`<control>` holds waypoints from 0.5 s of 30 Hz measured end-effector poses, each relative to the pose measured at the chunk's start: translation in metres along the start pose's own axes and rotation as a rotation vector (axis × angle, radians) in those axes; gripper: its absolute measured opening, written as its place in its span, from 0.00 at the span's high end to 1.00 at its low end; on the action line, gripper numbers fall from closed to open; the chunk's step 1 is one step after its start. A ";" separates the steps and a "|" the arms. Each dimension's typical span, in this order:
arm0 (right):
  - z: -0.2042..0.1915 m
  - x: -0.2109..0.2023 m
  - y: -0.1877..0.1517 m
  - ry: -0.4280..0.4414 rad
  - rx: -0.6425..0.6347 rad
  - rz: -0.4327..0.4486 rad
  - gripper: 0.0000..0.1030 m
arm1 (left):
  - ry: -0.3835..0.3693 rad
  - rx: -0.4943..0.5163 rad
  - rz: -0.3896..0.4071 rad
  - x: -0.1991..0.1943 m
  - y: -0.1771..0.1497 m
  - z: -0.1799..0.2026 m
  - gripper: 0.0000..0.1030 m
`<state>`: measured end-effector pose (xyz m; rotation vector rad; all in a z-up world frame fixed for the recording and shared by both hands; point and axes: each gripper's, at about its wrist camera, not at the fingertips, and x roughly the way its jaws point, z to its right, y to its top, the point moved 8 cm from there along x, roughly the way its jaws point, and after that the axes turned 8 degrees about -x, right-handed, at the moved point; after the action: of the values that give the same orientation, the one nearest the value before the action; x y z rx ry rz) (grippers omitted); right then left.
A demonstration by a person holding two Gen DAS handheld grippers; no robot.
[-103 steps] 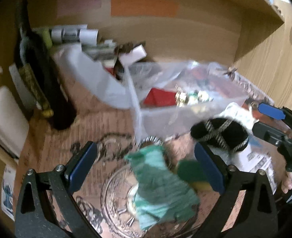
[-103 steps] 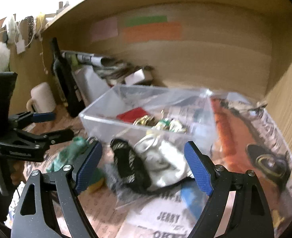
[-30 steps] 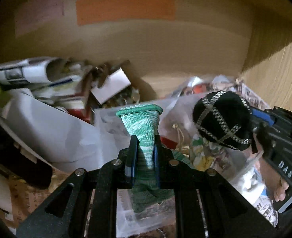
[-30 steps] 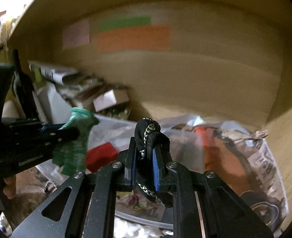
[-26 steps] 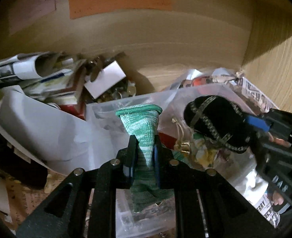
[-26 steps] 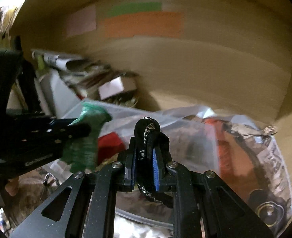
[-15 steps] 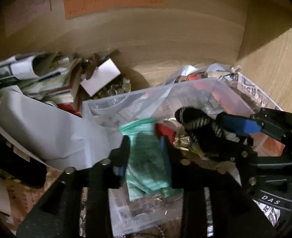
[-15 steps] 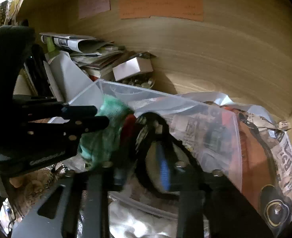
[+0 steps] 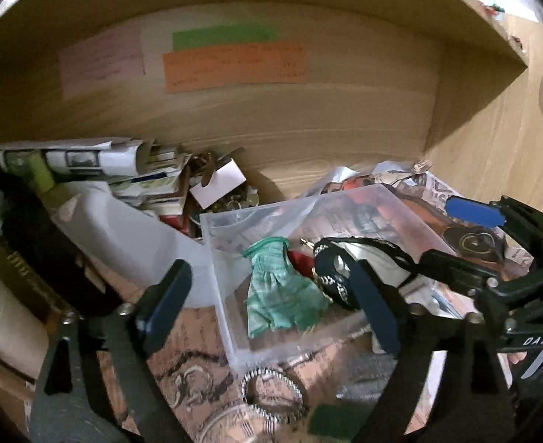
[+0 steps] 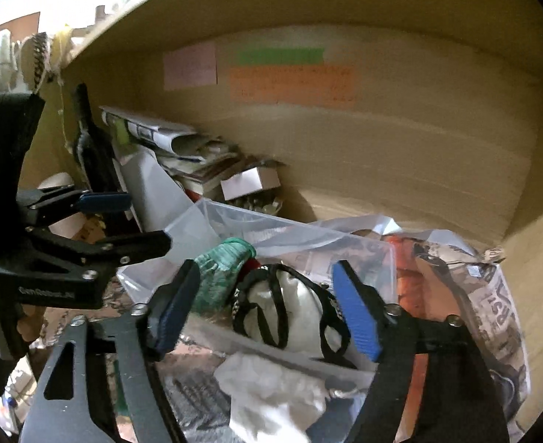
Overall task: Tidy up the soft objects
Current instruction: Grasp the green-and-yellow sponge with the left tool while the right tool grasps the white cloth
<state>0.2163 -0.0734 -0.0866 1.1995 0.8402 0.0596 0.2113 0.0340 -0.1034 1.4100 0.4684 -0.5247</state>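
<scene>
A green knitted glove (image 9: 277, 289) lies inside the clear plastic box (image 9: 223, 280), near its left wall. A black-and-white soft piece with a chain strap (image 9: 349, 265) lies beside it in the box. My left gripper (image 9: 271, 306) is open and empty, just in front of the box. My right gripper (image 10: 264, 313) is open and empty, above the black-and-white piece (image 10: 286, 306). The glove (image 10: 220, 269) and the box (image 10: 301, 236) also show in the right wrist view. The right gripper also shows at the right of the left wrist view (image 9: 456, 232).
A dark bottle (image 9: 31, 243), rolled papers (image 9: 87, 158), a white plastic sheet (image 9: 131, 236) and a small white box (image 9: 218, 184) crowd the back left. A chain bracelet (image 9: 271, 395) and a green sponge (image 9: 330, 421) lie in front. White cloth (image 10: 271, 391) lies below the right gripper. Wooden walls close behind and right.
Both grippers have opened and let go. The green glove and the black-and-white piece dropped into the clear box. Both grippers have drawn back a little.
</scene>
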 end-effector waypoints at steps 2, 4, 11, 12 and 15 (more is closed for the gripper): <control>0.000 -0.007 -0.004 -0.009 0.005 0.004 0.23 | 0.001 -0.001 0.000 -0.007 -0.006 -0.001 0.07; 0.001 -0.012 -0.010 -0.014 0.015 0.005 0.20 | -0.003 0.000 -0.001 -0.015 -0.016 0.001 0.05; 0.006 -0.016 -0.048 -0.024 0.074 -0.059 0.17 | 0.015 0.062 -0.021 -0.024 -0.053 0.015 0.02; 0.006 -0.016 -0.055 -0.023 0.084 -0.072 0.17 | 0.013 0.066 -0.029 -0.024 -0.059 0.016 0.02; 0.008 -0.015 -0.072 -0.024 0.110 -0.106 0.17 | -0.002 0.062 -0.068 -0.021 -0.076 0.022 0.02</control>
<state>0.1832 -0.1152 -0.1382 1.2542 0.8938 -0.0886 0.1490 0.0066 -0.1492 1.4567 0.5038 -0.6000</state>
